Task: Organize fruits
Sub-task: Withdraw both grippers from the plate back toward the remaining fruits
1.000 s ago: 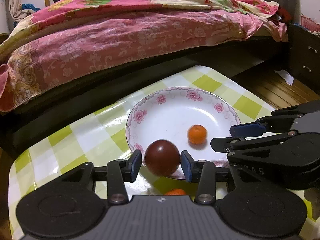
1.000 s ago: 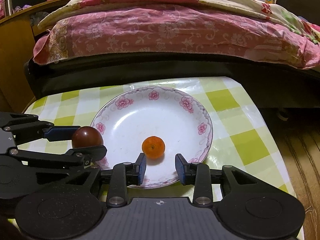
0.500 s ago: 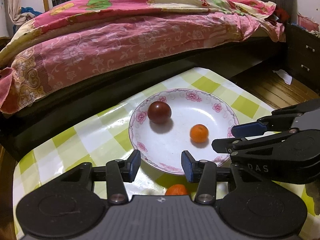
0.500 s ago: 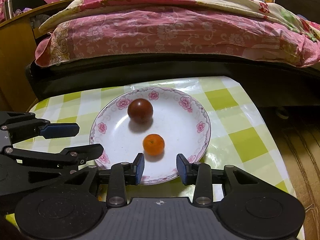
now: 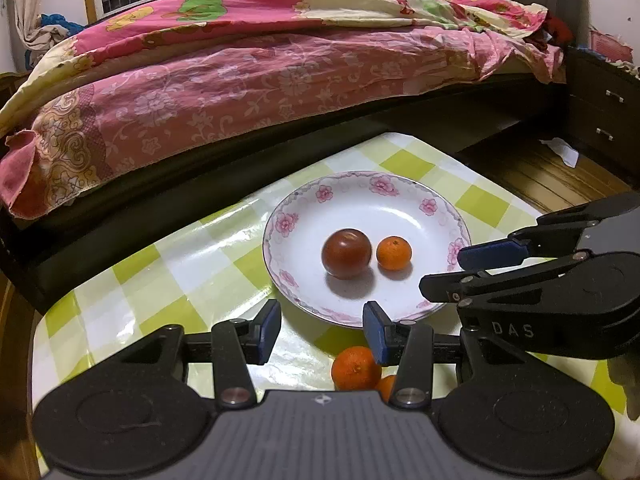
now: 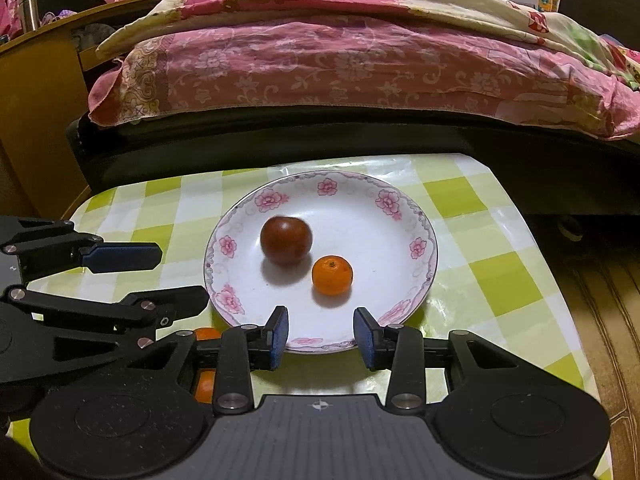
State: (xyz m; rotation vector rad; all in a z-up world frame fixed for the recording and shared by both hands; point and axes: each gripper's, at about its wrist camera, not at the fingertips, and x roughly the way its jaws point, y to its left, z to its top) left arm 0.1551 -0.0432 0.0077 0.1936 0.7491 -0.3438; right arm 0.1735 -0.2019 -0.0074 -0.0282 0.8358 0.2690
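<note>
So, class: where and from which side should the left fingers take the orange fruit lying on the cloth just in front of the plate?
Grip the orange fruit across its round middle, coming down from above. It lies on the tablecloth just below the left gripper, with a second one touching its right side, so set the fingers clear of that.

A white plate (image 5: 440, 216) with a pink flower rim sits on the green-and-white checked cloth, and on it lie a dark red round fruit (image 5: 346, 253), perhaps a tomato or plum, and a small orange tangerine (image 5: 394, 253) just beside it, stem dimple up, the two close but seemingly not touching. Off the plate, near its front edge, a second tangerine (image 5: 354, 367) rests on the cloth. A third orange fruit (image 5: 387, 386) shows only as a sliver beside it, likely another tangerine.
</note>
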